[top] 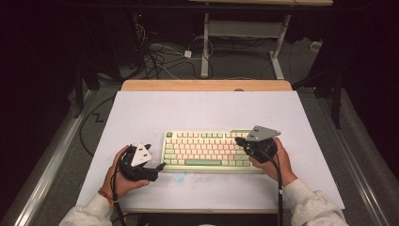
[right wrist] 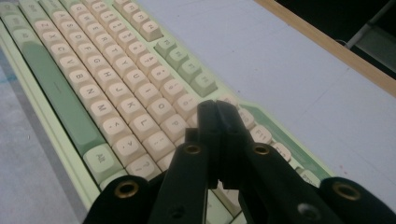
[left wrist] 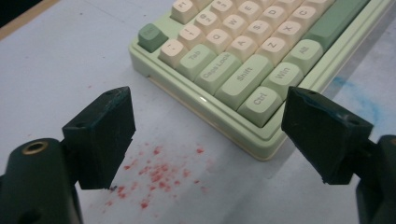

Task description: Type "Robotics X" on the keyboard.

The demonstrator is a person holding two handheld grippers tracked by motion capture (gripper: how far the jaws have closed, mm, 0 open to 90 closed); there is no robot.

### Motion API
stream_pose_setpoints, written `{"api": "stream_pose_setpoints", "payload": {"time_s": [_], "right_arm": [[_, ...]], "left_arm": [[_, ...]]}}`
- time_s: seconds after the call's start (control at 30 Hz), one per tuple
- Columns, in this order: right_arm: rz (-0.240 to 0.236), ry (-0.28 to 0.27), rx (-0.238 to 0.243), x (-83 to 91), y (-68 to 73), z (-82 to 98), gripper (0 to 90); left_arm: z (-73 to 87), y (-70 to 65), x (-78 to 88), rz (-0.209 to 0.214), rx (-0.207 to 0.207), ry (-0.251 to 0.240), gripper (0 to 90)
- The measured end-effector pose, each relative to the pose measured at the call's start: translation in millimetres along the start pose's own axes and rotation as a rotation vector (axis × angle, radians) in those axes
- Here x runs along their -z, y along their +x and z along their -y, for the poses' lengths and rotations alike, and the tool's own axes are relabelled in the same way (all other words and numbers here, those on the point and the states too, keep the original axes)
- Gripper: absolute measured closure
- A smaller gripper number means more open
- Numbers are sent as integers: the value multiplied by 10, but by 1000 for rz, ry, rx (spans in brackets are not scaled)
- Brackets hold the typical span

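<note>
A pale green keyboard with cream and green keys lies flat on the white mat. My left gripper hovers just off its near left corner, jaws spread wide with nothing between them; only the mat and some red specks lie under the gap. In the left gripper view the Ctrl and Shift keys sit right ahead. My right gripper is over the keyboard's right part with its jaws pressed together. In the right gripper view the closed tips hang above the keys near the right end of the keyboard.
The white mat covers a wooden table whose far edge shows beyond it. Red specks and a blue smear stain the mat near the keyboard. Cables and a desk frame lie on the floor behind.
</note>
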State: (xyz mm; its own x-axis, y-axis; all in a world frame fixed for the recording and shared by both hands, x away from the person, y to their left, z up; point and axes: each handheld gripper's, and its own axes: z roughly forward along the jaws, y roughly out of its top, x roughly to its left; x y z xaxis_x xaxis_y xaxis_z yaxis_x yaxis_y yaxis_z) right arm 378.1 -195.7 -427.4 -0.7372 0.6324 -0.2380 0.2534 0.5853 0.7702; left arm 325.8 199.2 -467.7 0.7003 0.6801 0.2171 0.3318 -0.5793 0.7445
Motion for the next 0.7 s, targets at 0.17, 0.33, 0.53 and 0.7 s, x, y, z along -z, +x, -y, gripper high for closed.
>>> {"api": "stream_pose_setpoints", "payload": {"time_s": [0.17,0.33,0.53,0.7], "right_arm": [[-8,5,4,-95,12,-87,900],[-20,27,10,-215,35,-149,900],[-36,54,9,-341,95,-183,900],[-44,63,0,-401,135,-157,899]], "left_arm": [[64,-1,43,3,6,23,165],[82,15,83,1,11,13,164],[75,6,70,-8,-5,28,165],[72,-10,59,15,-13,26,165]]}}
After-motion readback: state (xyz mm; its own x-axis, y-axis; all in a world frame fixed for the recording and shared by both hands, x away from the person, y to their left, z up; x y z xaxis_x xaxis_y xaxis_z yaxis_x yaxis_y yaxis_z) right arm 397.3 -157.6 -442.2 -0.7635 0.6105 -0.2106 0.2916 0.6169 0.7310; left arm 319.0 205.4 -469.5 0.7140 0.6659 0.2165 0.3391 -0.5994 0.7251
